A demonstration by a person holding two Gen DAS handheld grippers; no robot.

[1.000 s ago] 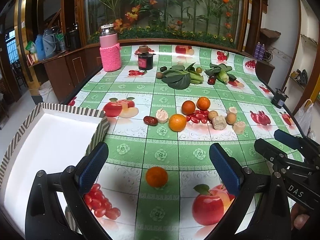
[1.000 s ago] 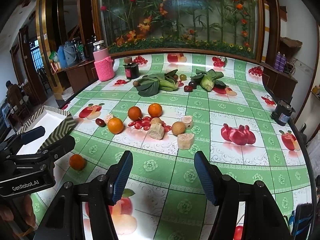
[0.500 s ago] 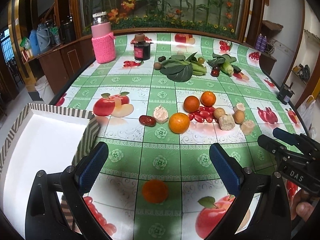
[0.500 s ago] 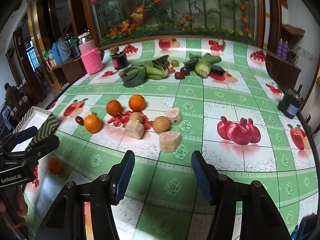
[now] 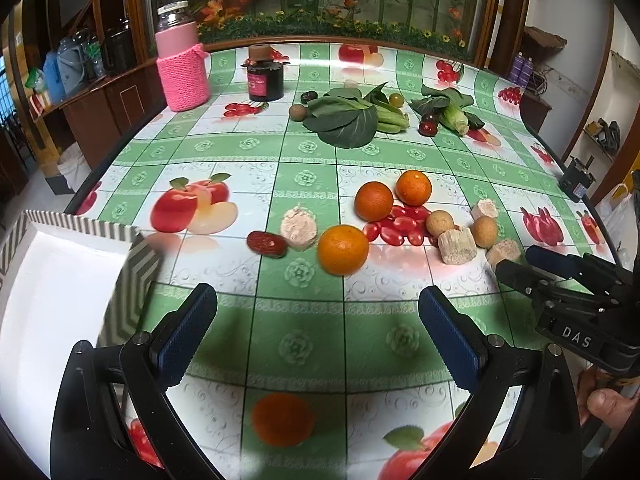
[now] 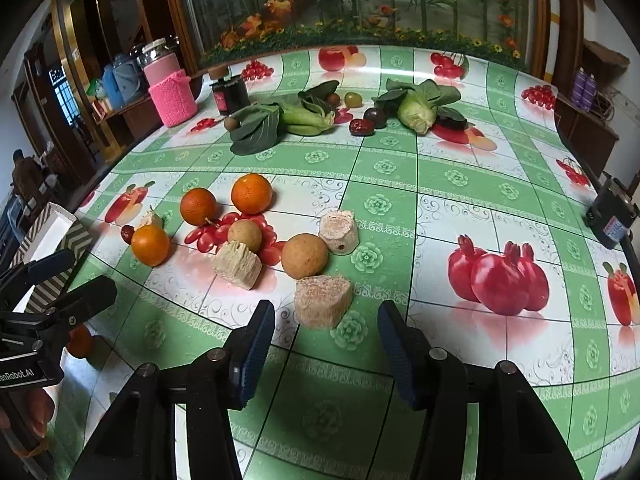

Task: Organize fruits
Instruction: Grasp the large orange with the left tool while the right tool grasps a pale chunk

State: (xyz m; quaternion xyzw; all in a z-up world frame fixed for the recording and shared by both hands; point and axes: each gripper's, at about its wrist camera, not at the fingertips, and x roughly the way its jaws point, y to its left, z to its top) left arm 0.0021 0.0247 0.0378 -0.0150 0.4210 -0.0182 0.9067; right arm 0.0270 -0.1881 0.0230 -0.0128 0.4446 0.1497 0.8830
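**Inspector:** State of both tools?

**Assistant:** The left gripper has its jaws spread wide and holds nothing. The right gripper is likewise spread and empty.

**Inspector:** Where is the fruit?

**Assistant:** In the left wrist view, one lone orange lies low at 6 o'clock, just under the left gripper. Three more oranges sit in a cluster at 12 o'clock, with a red date and pale cut chunks beside them. The white box with the striped rim sits at 9 o'clock with nothing showing inside it.

**Inspector:** Step in hand?

**Assistant:** My judgement: an approach, with no fruit gripped yet. In the right wrist view a cut chunk lies just ahead of the right gripper, between its jaws' lines. The next move calls for straddling one item and closing gently; round fruit may roll on the glossy cloth.

**Inspector:** Surface and room?

**Assistant:** The counter carries a green-checked, fruit-printed cloth. Leafy greens, a pink-sleeved jar and a dark canister stand at the far side, before a floral glass panel.
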